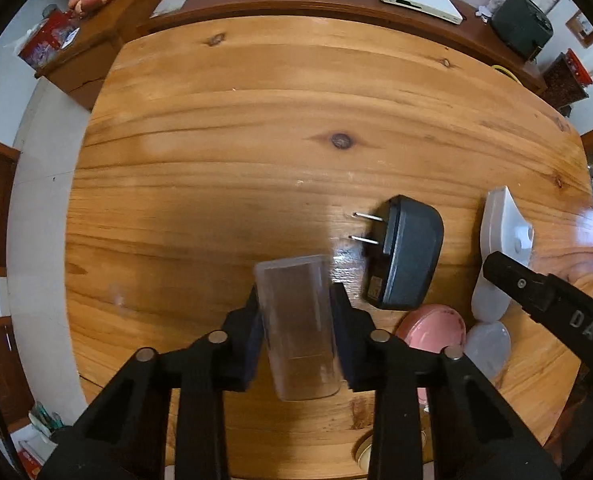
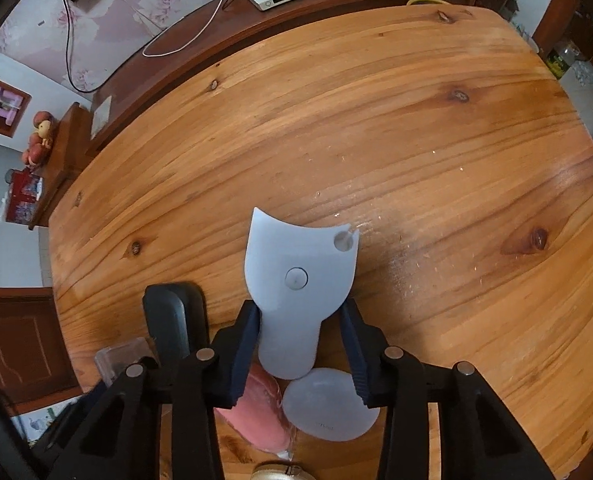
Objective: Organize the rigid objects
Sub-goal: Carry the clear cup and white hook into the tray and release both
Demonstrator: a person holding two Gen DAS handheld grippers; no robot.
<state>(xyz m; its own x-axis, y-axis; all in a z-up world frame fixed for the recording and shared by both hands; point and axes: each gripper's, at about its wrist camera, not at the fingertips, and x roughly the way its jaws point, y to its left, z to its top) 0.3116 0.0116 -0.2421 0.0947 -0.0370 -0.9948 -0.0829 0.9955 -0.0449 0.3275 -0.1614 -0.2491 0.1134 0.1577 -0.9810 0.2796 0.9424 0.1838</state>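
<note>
Both grippers are pointing down at the wooden table. The right gripper is clamping the narrow stem of a flat white plastic piece – no gap showing. The left gripper is pinching a clear, empty plastic box beside a black plug adapter.

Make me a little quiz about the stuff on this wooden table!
1. True or false: the left gripper is closed on the clear plastic box.
2. What sits between the right gripper's fingers?
A. a black plug
B. a pale grey plastic piece
C. a pink dish
3. Fill in: the black adapter's two metal prongs point toward the ____ of the left wrist picture.

Key: 1 true. 2 B, the pale grey plastic piece. 3 left.
</note>
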